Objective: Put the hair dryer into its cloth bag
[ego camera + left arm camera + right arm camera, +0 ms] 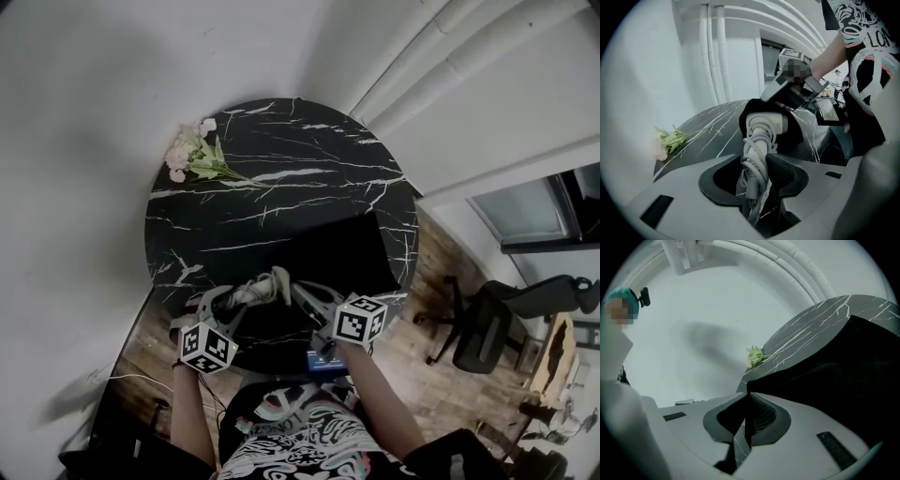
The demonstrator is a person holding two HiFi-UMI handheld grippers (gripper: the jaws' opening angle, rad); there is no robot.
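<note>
Two grippers at the near edge of the round black marble table [281,141], left gripper [752,174] clamped on the cord-wrapped handle of the white hair dryer [763,127], dryer head at the mouth of the black cloth bag [794,136], right gripper [743,420] pinched shut on the bag's hem, flower sprig [194,156] at the far left edge

The head view looks steeply down from high above the person [300,441]. It is far enough away to see the whole round counter [281,159], the wall [84,141] and the floor [422,375]. The left gripper view sits low and close behind its own fingers [785,176] and looks across the counter toward the person. The right gripper view sits just as low and faces the wall. All three views share the counter and the flowers [192,155].
</note>
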